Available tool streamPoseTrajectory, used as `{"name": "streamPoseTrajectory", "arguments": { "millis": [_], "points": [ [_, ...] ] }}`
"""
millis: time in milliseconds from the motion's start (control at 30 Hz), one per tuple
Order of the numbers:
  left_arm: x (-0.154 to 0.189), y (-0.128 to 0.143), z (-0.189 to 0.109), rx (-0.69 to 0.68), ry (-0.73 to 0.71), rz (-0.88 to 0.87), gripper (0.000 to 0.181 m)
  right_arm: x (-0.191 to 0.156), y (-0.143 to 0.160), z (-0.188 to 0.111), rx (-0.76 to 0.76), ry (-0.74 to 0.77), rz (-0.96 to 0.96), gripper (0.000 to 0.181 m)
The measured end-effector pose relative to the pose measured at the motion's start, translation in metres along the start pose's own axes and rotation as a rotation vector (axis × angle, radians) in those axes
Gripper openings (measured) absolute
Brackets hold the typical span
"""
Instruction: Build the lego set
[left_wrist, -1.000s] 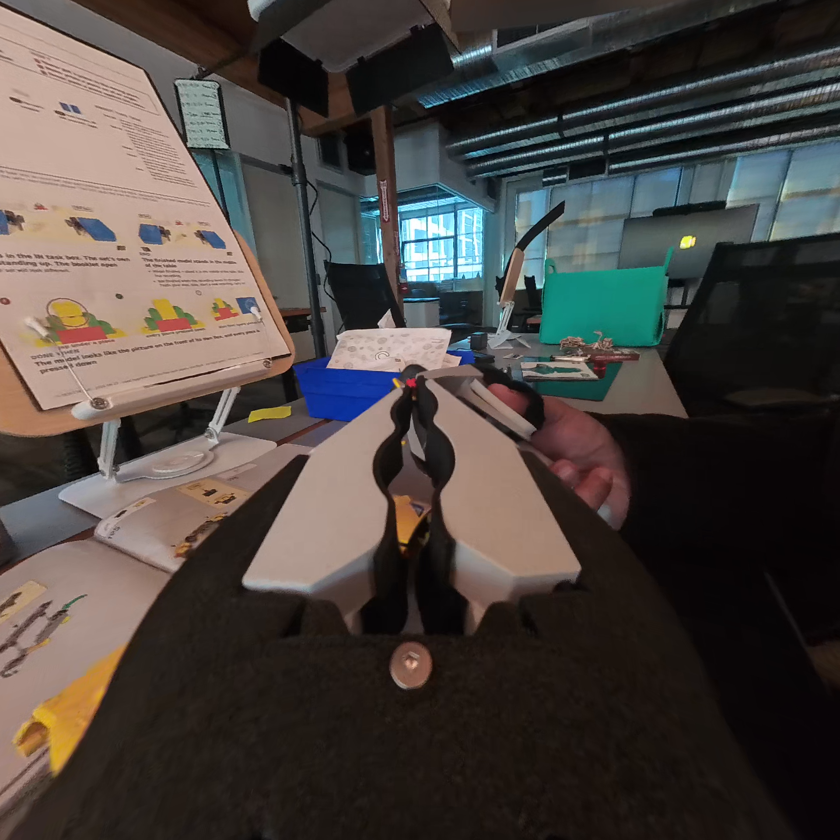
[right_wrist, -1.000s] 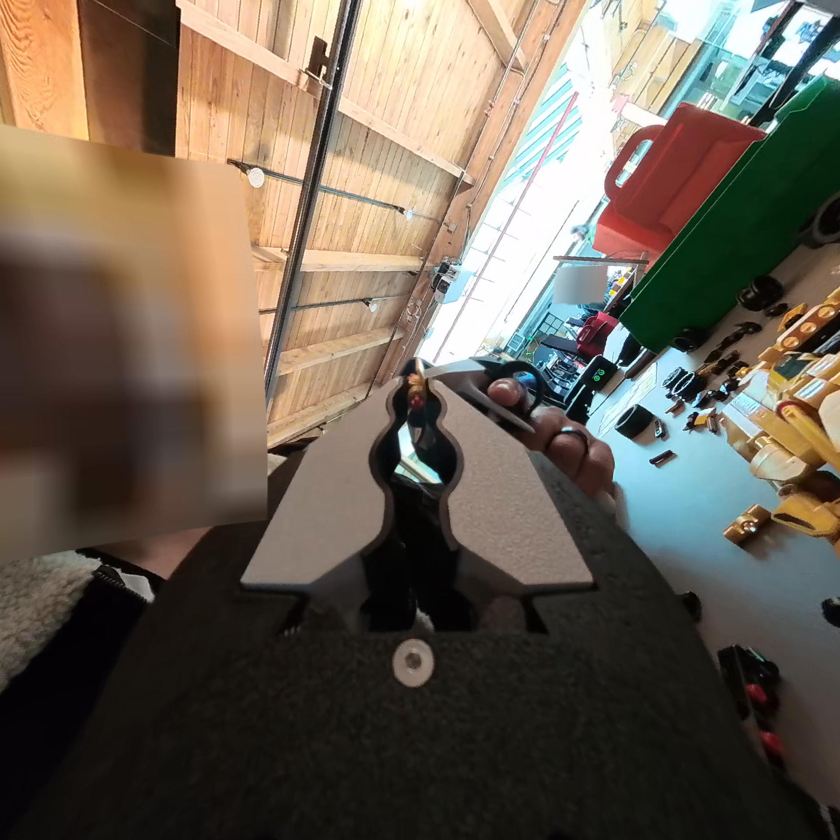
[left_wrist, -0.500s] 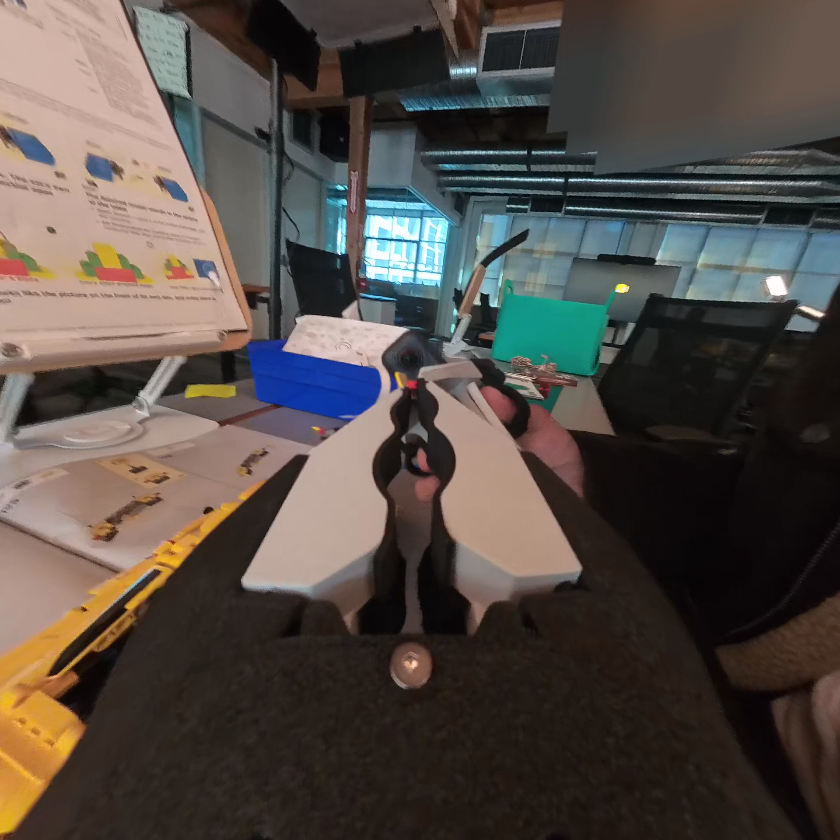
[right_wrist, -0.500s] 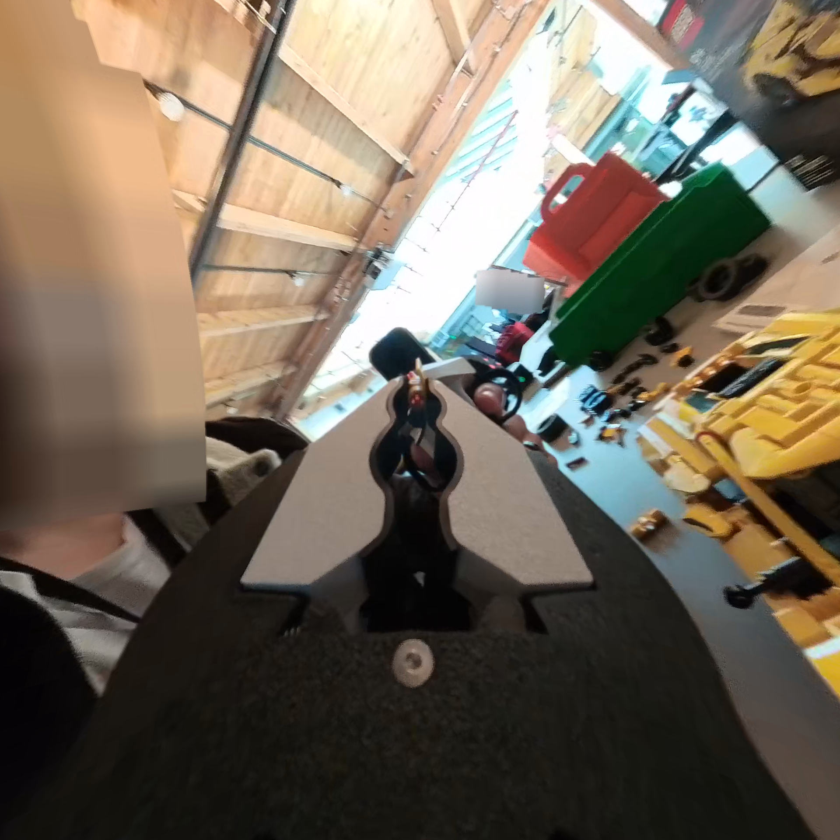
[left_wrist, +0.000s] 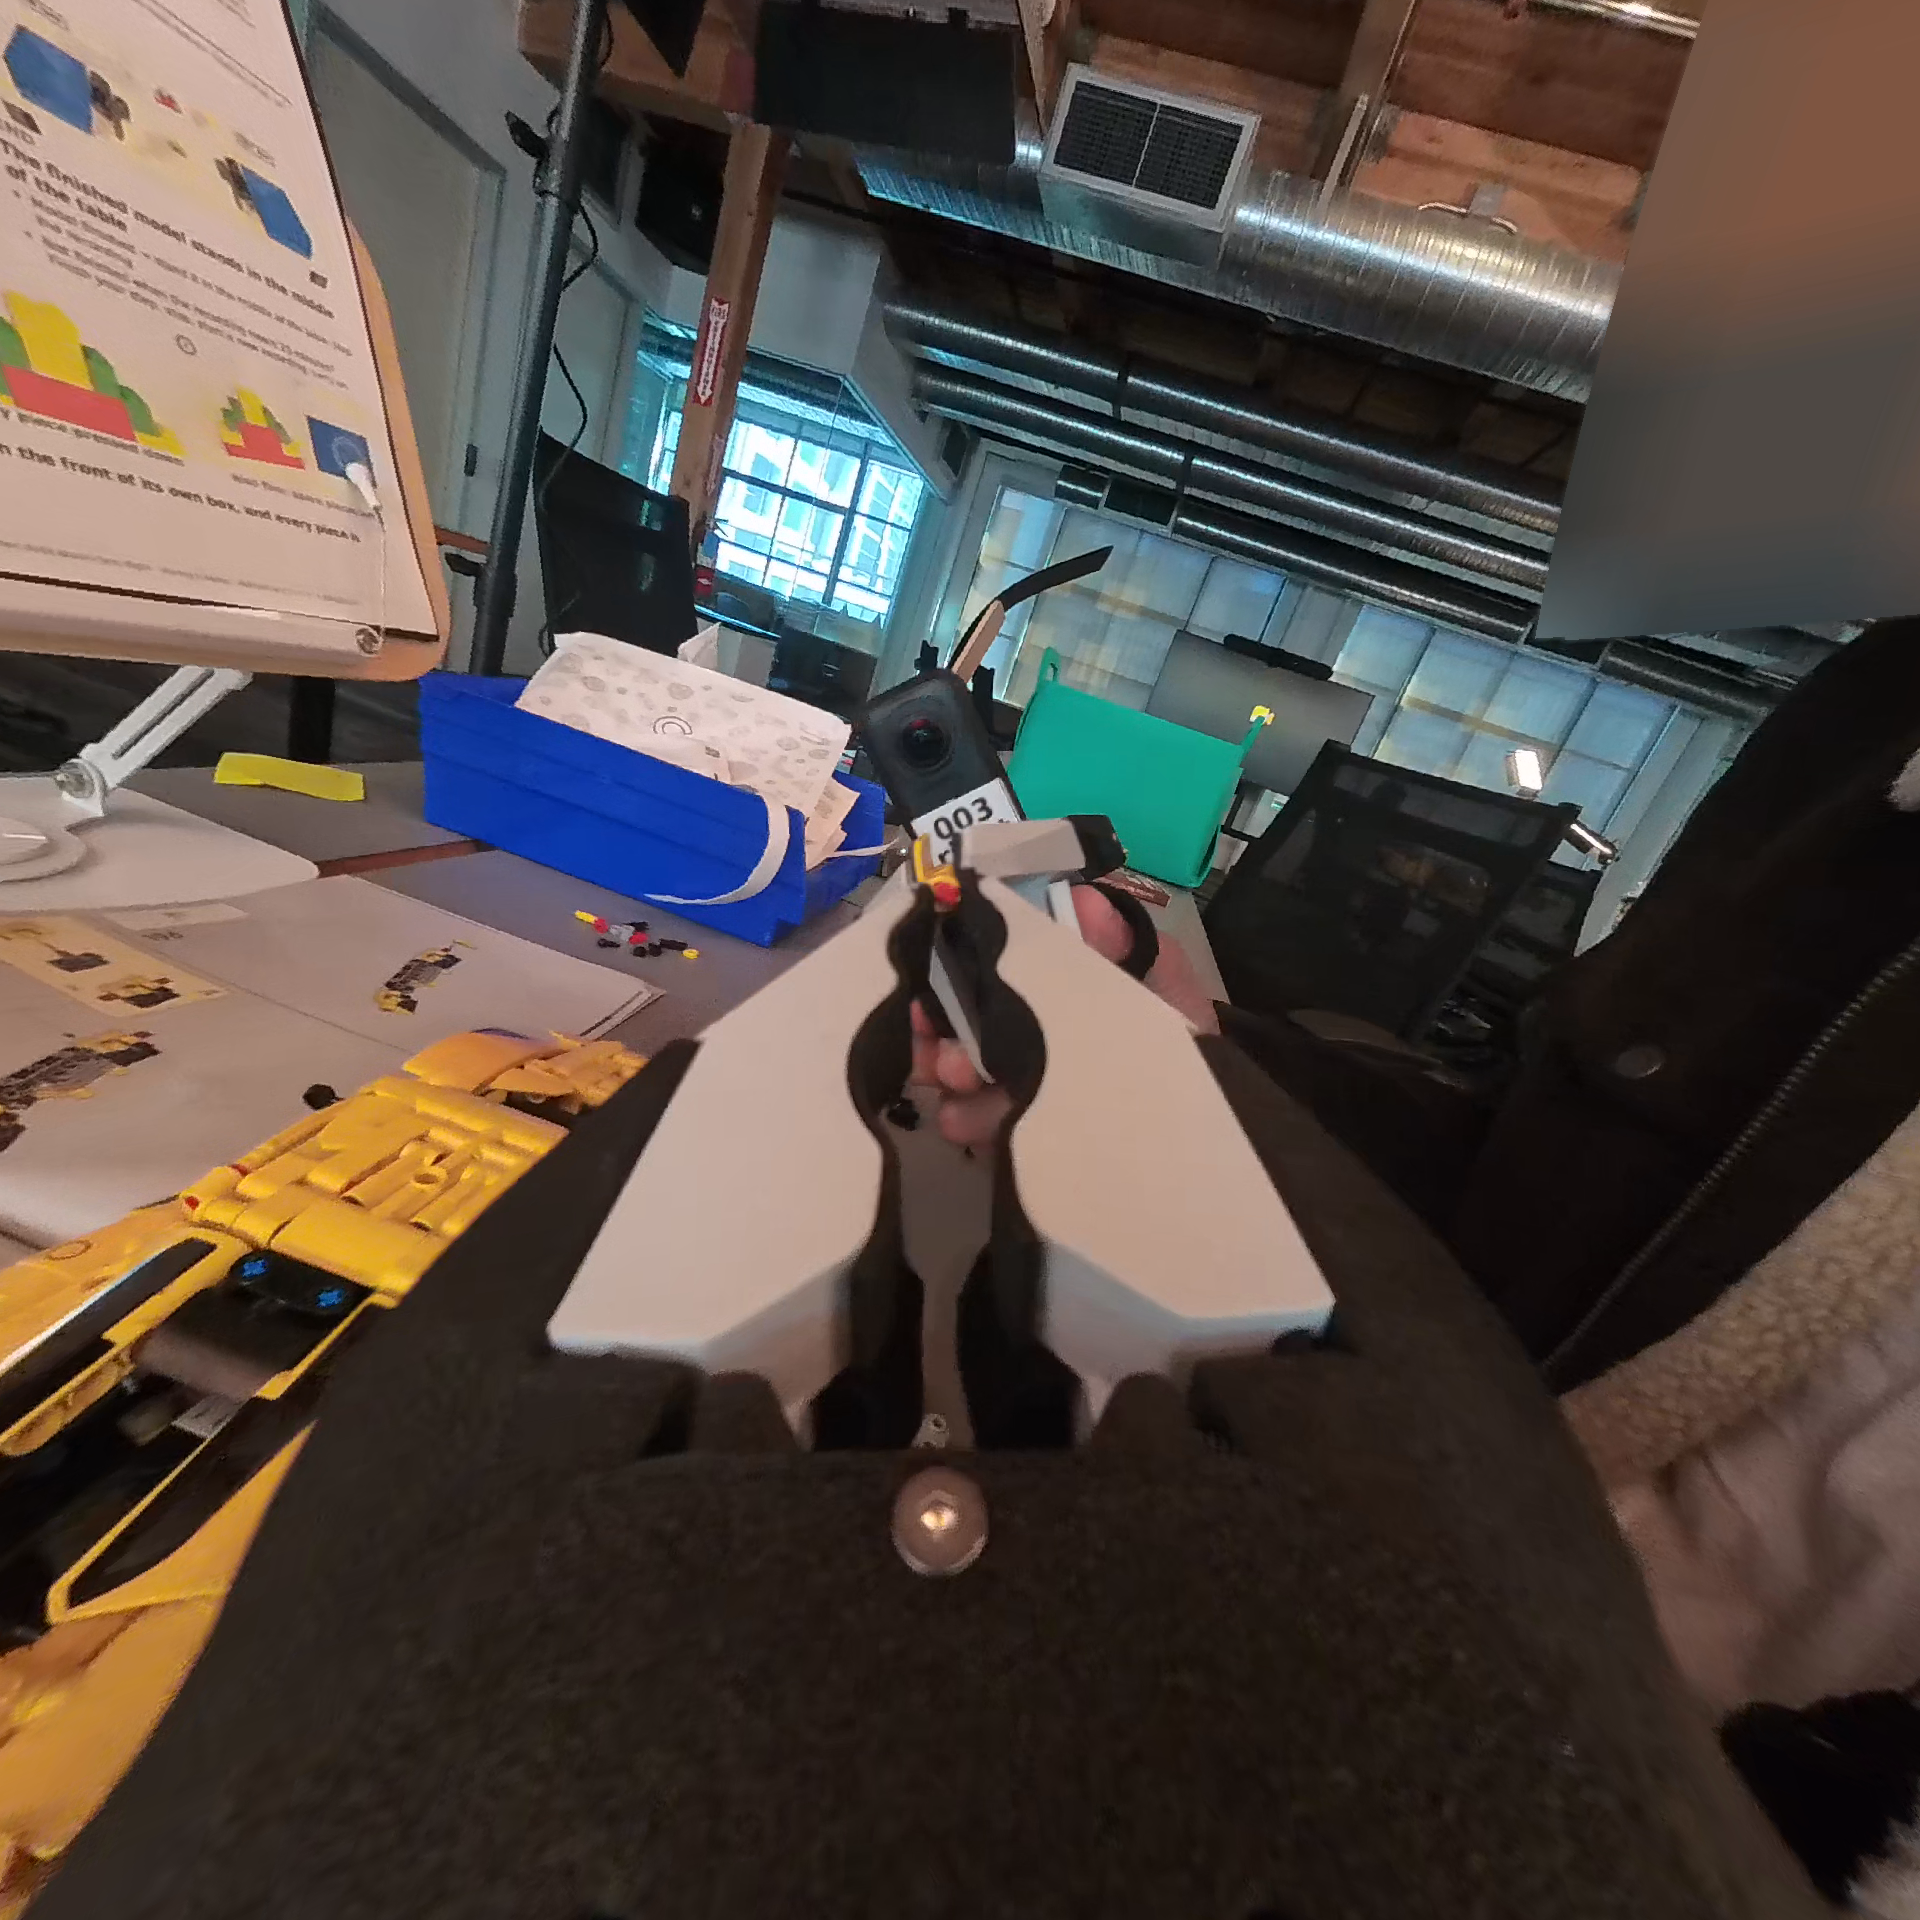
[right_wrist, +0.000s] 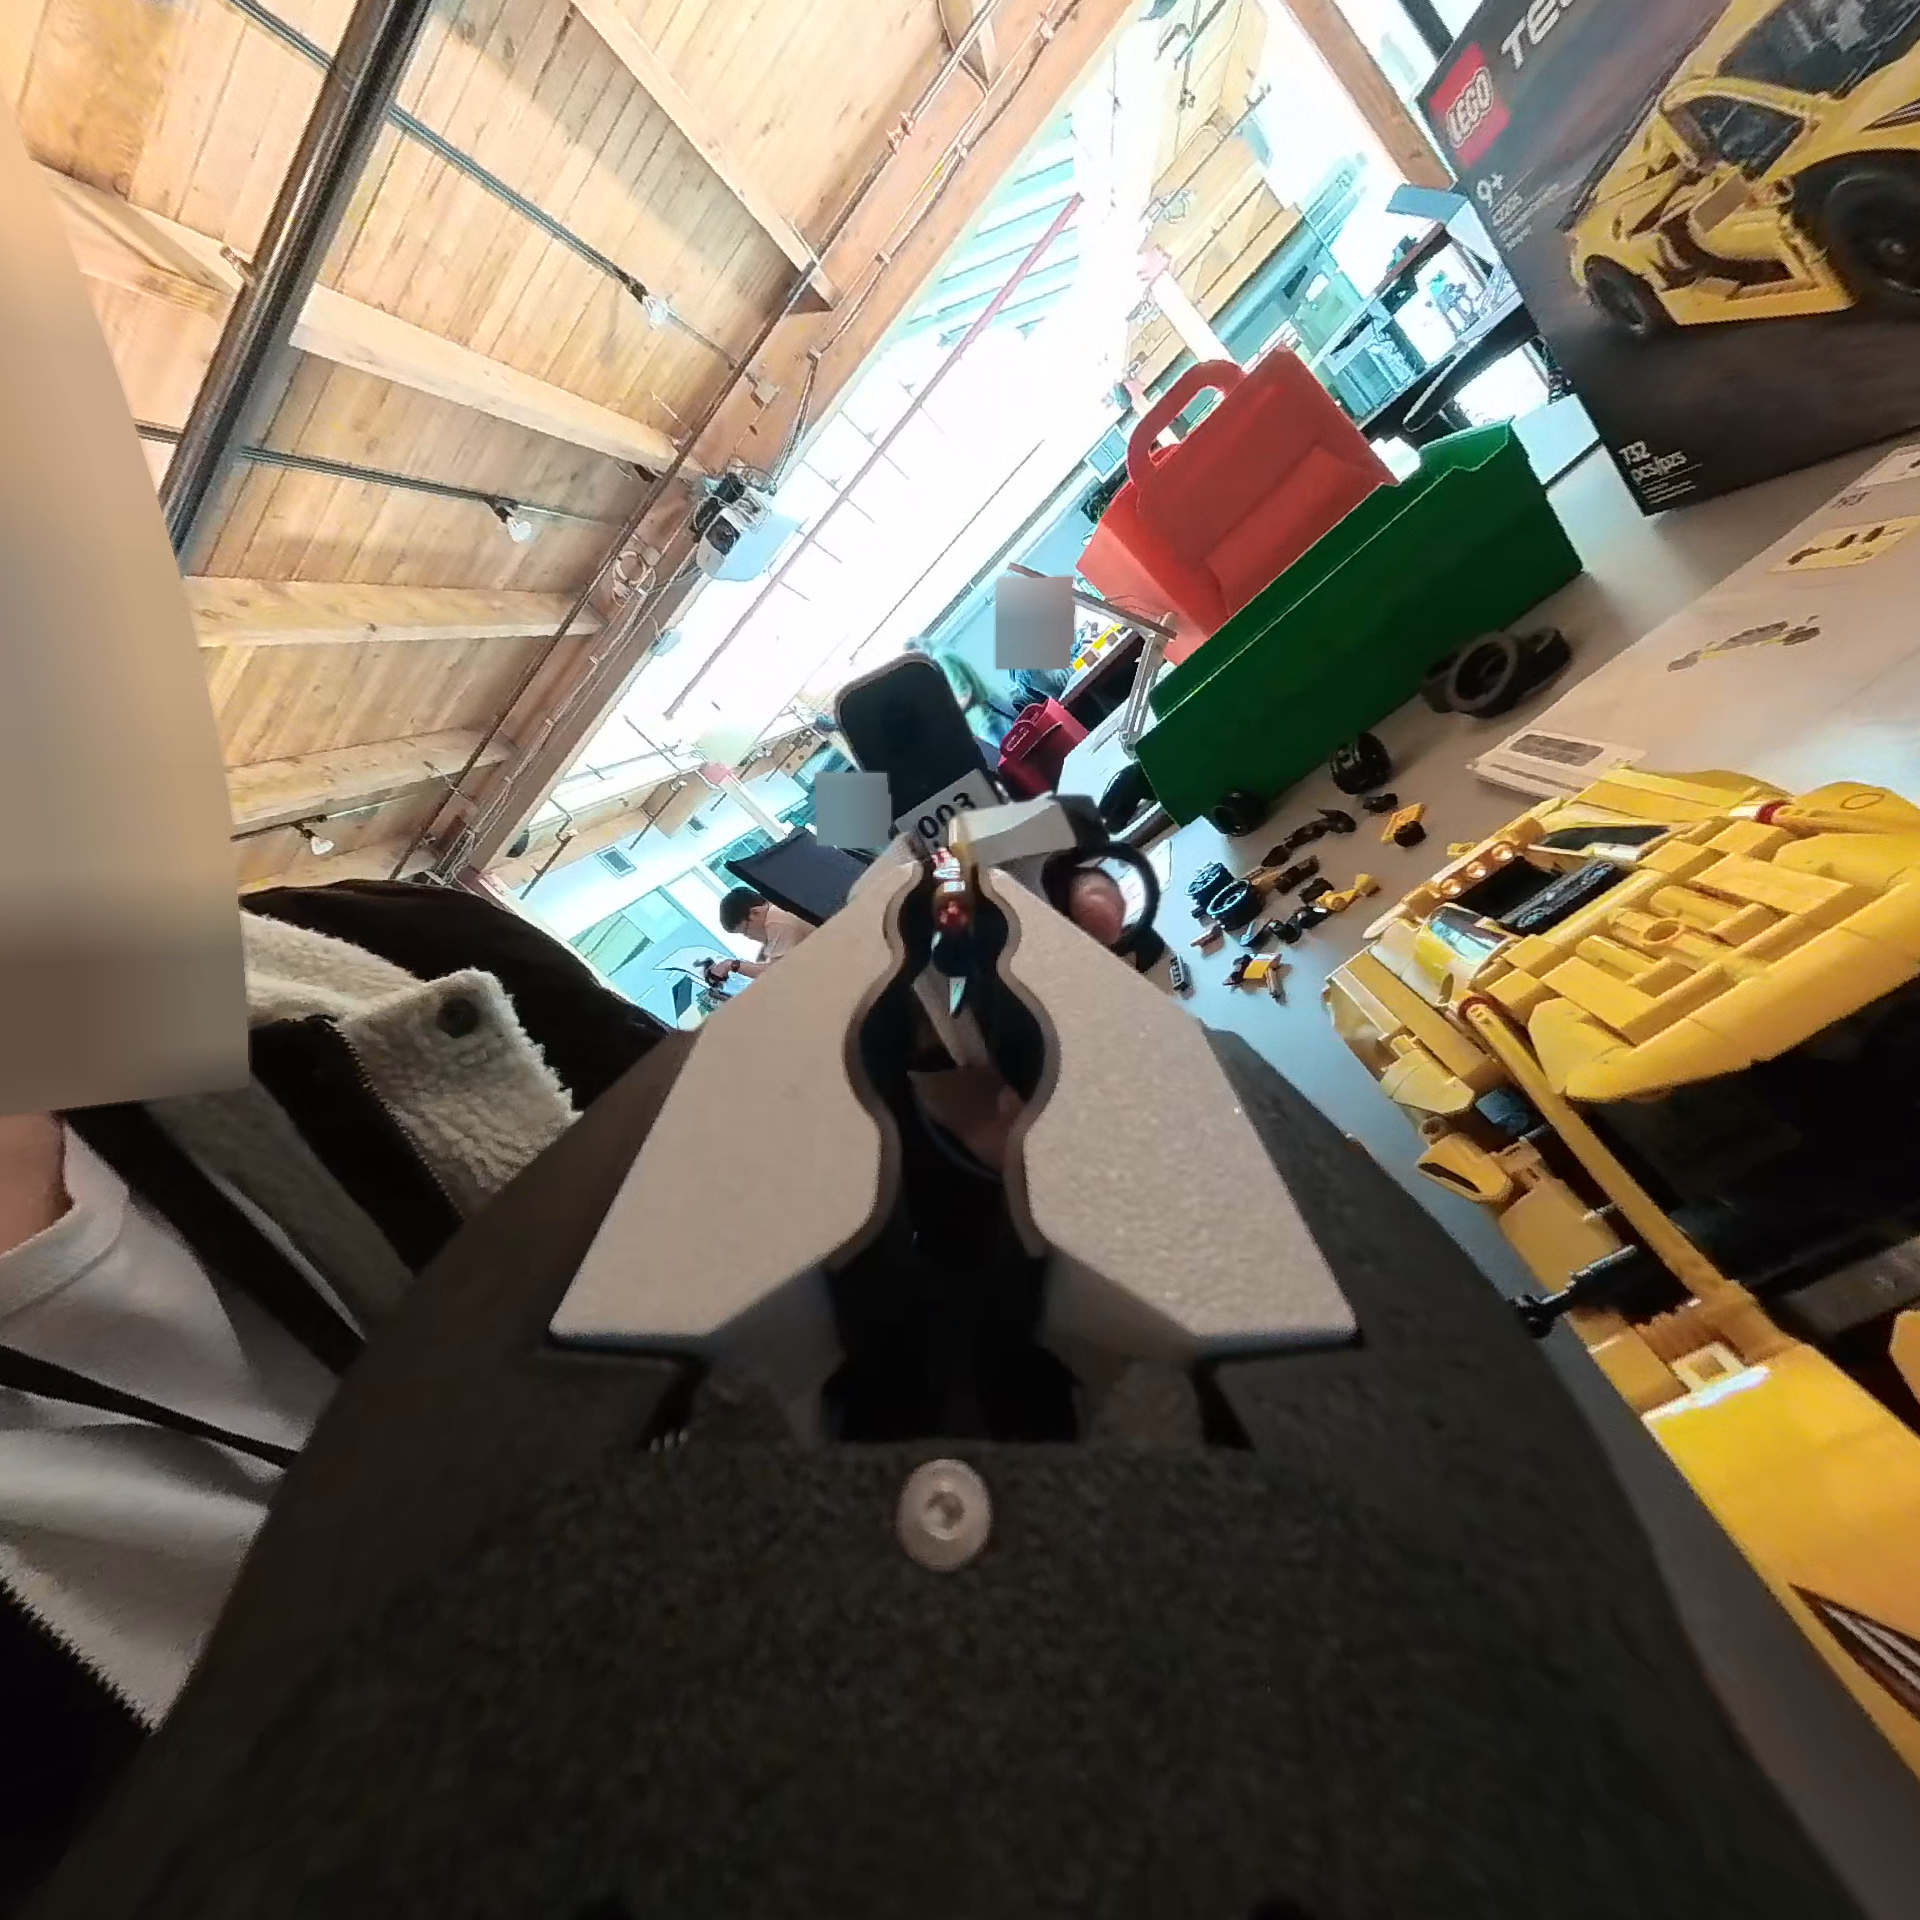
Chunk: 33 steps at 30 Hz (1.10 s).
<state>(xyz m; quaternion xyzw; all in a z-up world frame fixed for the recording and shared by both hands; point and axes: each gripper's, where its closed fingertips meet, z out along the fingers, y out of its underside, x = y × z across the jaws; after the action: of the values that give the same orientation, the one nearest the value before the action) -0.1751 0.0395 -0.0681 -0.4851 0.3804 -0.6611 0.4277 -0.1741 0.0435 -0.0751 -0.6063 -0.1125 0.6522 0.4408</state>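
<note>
Both grey two-finger grippers, left gripper (left_wrist: 940, 891) and right gripper (right_wrist: 954, 896), meet tip to tip in the air, each pinching the same tiny red-and-yellow Lego piece (left_wrist: 935, 883), probably to pass or join it above the yellow Lego car (right_wrist: 1621, 987).

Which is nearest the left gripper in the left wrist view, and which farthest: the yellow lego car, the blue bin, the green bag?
1. Yellow lego car: nearest, low on the left beside the left gripper.
2. Blue bin: farther back on the table, left of the tips.
3. Green bag: farthest, behind and right of the tips.
</note>
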Motion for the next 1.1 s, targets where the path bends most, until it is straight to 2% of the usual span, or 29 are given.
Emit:
{"name": "streamPoseTrajectory", "arguments": {
  "millis": [333, 467, 767, 1100],
  "points": [
    [0.0008, 0.0025, -0.0009, 0.015, 0.011, -0.014, 0.003, -0.0011, 0.0026, -0.0005, -0.011, -0.008, 0.010, 0.005],
    [-0.0038, 0.0060, -0.0010, -0.002, -0.034, 0.025, 0.003, 0.0054, 0.0035, -0.0011, -0.017, 0.038, -0.005, 0.005],
    [0.0019, 0.0029, -0.0004, 0.038, -0.013, 0.013, 0.003, -0.0017, 0.0033, 0.0002, 0.010, -0.031, 0.050, 0.005],
    [0.0031, 0.0001, 0.0028, 0.076, -0.058, 0.055, 0.003, -0.0040, -0.0004, 0.0000, 0.054, -0.080, 0.113, 0.006]
  ]
}}
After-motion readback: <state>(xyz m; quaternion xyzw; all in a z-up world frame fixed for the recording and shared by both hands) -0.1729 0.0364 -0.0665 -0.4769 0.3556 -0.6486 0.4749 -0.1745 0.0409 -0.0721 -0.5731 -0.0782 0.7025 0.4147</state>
